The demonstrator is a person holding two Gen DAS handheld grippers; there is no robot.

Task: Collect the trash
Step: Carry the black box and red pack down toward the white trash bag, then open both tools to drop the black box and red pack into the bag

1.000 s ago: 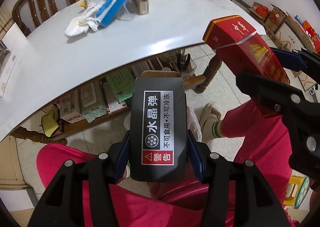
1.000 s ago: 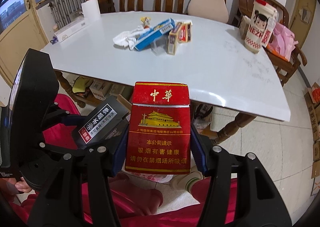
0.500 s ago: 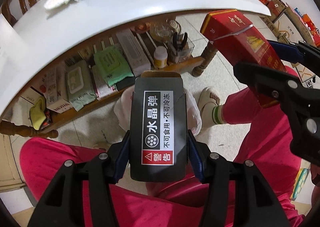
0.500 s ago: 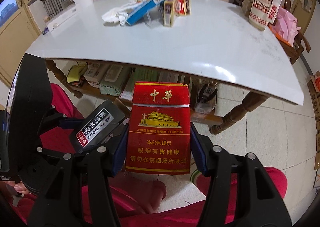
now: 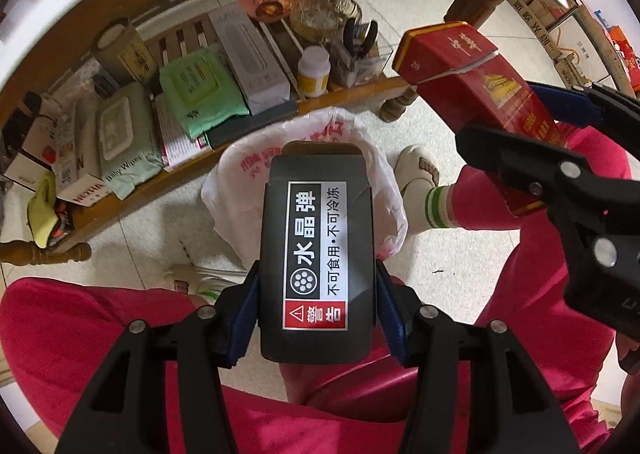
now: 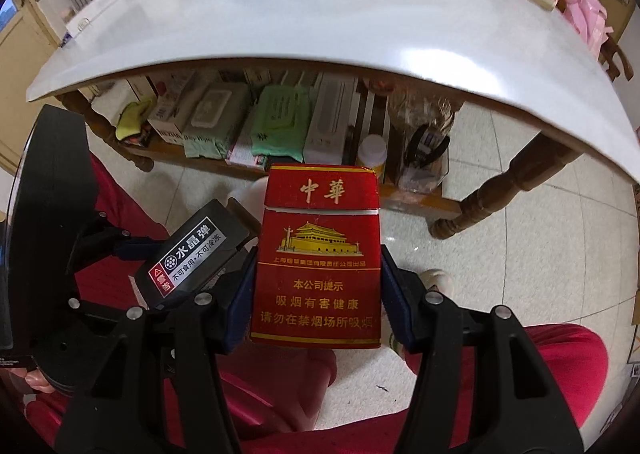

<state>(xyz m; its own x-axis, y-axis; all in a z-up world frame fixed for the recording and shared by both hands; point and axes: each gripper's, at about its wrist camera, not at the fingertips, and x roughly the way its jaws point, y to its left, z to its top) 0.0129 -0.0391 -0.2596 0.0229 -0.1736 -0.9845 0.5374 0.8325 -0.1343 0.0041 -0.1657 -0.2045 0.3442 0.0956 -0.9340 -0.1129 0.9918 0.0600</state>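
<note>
Left wrist: jaws pinch a matte black box [image 5: 316, 254]; right jaws pinch a glossy red carton [image 6: 316, 266].

We get left wrist view looking straight down, close above the floor bag [image 5: 304, 158]; right wrist view tilts down-forward toward the table [image 6: 360, 26]; both share the under-table shelf [image 5: 240, 122].

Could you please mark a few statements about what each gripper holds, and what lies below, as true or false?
1. The left gripper is clamped on a black box. True.
2. The right gripper is empty. False: its fingers grip a red cigarette pack.
3. A white plastic bag sits on the floor under the black box. True.
4. The shelf under the table is bare. False: it holds wipes packs and boxes.
</note>
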